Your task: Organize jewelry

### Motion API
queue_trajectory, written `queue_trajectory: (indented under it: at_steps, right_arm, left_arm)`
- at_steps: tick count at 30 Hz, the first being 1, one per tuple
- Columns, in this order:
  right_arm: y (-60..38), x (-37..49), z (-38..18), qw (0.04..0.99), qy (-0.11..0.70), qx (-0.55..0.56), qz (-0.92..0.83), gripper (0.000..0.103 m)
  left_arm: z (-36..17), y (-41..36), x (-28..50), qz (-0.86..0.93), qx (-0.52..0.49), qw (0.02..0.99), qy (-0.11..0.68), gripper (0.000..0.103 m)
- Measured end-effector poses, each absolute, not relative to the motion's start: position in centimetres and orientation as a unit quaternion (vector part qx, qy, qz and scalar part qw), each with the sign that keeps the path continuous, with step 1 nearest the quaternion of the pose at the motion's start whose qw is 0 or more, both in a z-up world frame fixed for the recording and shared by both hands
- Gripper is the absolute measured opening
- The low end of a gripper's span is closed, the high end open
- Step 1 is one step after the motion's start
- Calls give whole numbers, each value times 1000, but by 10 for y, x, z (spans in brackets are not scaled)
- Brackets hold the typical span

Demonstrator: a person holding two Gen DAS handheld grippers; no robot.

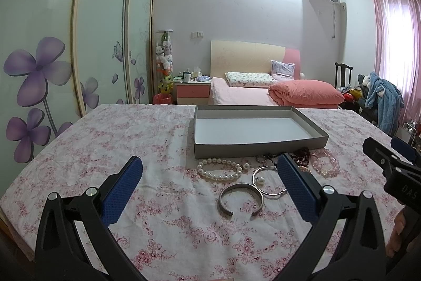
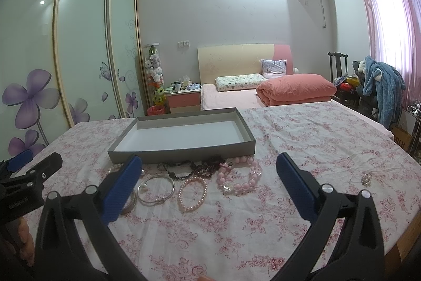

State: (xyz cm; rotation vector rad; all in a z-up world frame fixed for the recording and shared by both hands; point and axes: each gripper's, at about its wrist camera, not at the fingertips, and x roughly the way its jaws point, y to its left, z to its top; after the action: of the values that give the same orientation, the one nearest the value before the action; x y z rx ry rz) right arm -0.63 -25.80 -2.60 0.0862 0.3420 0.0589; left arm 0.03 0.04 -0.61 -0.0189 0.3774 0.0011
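Pearl bracelet (image 1: 220,169), open metal cuff (image 1: 240,198); left gripper (image 1: 210,186) and right gripper (image 2: 208,185) gape empty.

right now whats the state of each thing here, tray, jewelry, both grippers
shallow grey cardboard tray: upright, nothing inside
open-ended silver cuff bangle: flat on the cloth, outside the tray
white pearl bracelet: lying loose in front of the tray
chunky pink bead bracelet: loose on the cloth, untouched
left gripper: open, holding nothing
right gripper: open, holding nothing
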Motion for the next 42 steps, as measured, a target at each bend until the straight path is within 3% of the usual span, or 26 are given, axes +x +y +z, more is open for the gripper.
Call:
queue_trajectory:
  at_steps: [7,15,19,21,26,31,37,42]
  right_arm:
    - [-266,4,-31,980,190,44,25,99]
    - [-295,61,-44,959,280,53,-2,99]
    - [-310,98,-57,939,338,67,-6,77]
    - [-314,118,-67,927,368,74,-2,74]
    - [-317,149,-89,911,408,58,-23,53]
    - [-317,161,-101,901,429,55,-27,47]
    - [-315,167,-107,903,426,41,-39,24]
    - [-318,167,-106,903,426,48,-35,23]
  left_arm:
    - [-11,-1,7,1,-6,979,204,101]
    - [-18,0,19,-6,-4,968,250,101]
    - [-25,0,29,-11,-1,961,277,101]
    - [-28,-3,33,-13,4,957,289,101]
    - [-35,-5,42,-17,10,950,311,101]
    - [-42,-4,51,-22,13,944,329,101]
    - [-51,-11,63,-25,20,934,355,101]
    - [-64,-18,81,-29,16,918,395,101]
